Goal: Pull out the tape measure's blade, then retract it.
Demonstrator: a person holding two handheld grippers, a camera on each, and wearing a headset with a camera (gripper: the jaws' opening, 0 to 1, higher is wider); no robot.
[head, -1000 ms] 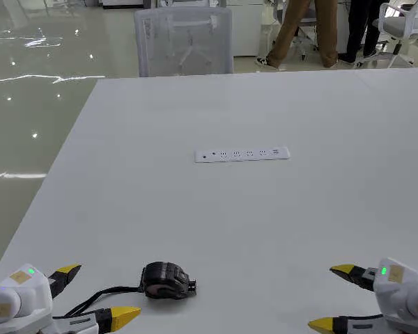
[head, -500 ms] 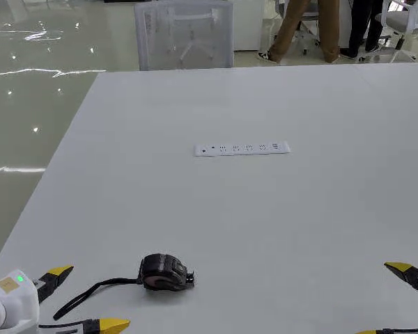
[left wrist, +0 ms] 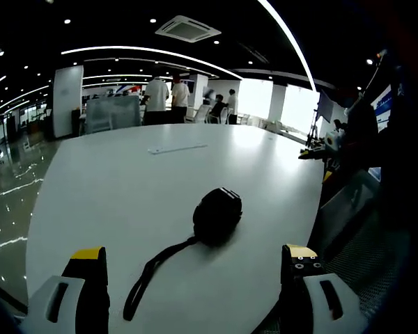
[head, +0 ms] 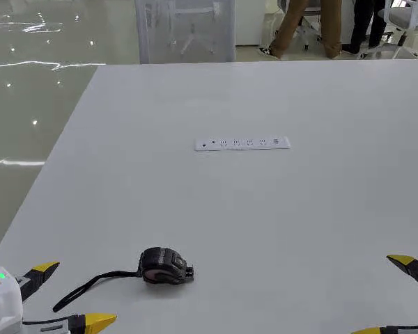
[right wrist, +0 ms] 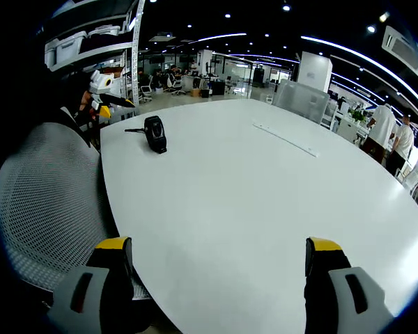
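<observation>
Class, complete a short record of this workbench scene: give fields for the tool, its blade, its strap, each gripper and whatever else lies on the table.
tool: black tape measure, lying on the white table, touched by neither gripper
blade: not drawn out of the case
strap: black wrist strap, trailing from the case toward the left gripper
left gripper: open, empty, jaws pointing at the tape measure
right gripper: open, empty, well apart from the tool
other item: white power strip, farther back on the table
</observation>
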